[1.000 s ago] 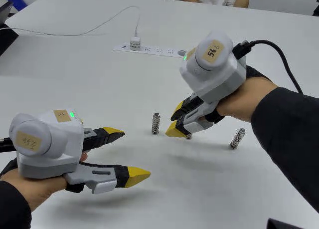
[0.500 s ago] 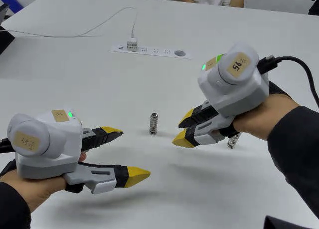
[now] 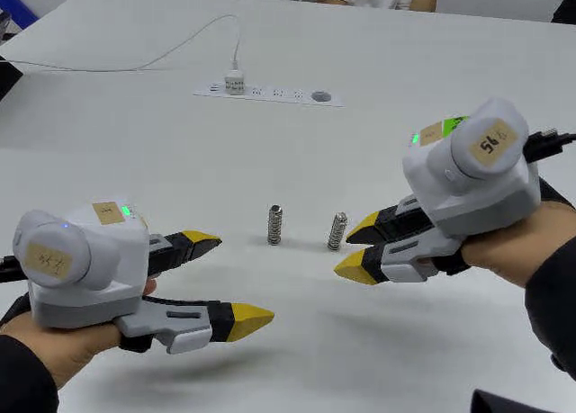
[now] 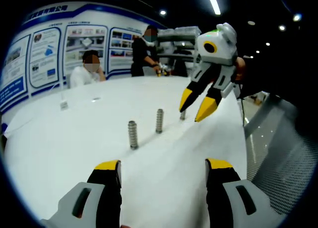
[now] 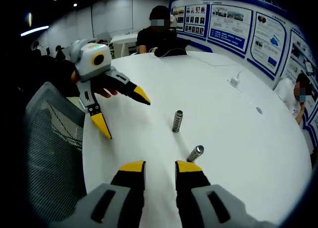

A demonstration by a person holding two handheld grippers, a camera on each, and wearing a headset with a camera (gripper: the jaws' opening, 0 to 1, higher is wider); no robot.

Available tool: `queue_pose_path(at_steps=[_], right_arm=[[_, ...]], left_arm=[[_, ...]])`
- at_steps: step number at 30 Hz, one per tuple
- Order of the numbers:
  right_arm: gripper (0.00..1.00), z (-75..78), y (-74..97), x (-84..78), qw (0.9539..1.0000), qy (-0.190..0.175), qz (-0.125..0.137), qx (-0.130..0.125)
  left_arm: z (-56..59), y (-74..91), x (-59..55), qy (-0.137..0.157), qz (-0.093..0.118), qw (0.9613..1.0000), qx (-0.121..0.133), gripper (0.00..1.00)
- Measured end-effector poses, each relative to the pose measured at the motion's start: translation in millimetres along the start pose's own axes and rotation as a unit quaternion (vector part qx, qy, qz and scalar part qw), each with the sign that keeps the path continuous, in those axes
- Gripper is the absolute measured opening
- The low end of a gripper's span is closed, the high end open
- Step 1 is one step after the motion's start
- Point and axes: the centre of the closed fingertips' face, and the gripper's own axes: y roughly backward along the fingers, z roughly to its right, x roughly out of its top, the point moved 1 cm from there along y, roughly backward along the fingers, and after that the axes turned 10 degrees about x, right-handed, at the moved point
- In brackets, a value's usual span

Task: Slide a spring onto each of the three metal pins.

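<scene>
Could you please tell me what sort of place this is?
Probably an office showroom or meeting room: a large white table, blue-and-white poster panels on the wall and a white power strip lying on the tabletop.

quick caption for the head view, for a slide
Left gripper and right gripper, both open and empty, hover either side of two upright spring-sleeved pins on a white table.

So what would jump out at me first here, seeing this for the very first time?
Probably the two chunky white hand-held grippers with yellow-tipped black jaws: the left gripper at the lower left of the head view and the right gripper at the right, both open and pointing inward. Between them, on the white table, two small coiled metal springs stand side by side, the left spring and the right spring.
</scene>
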Motion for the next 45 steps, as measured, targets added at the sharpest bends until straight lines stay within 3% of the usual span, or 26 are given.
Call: queue_pose_path(at_steps=[17, 45], right_arm=[[0.25, -4.4, 29.7, -32.0, 0.9986, -0.037, 0.029, -0.026], [0.32, 24.3, 81.7, -74.5, 0.9891, -0.077, 0.085, -0.092]], left_arm=[[4.1, 2.2, 2.3, -0.001, -0.003, 1.0000, 0.000, 0.71], [2.3, 0.4, 1.8, -0.003, -0.006, 1.0000, 0.001, 0.72]])
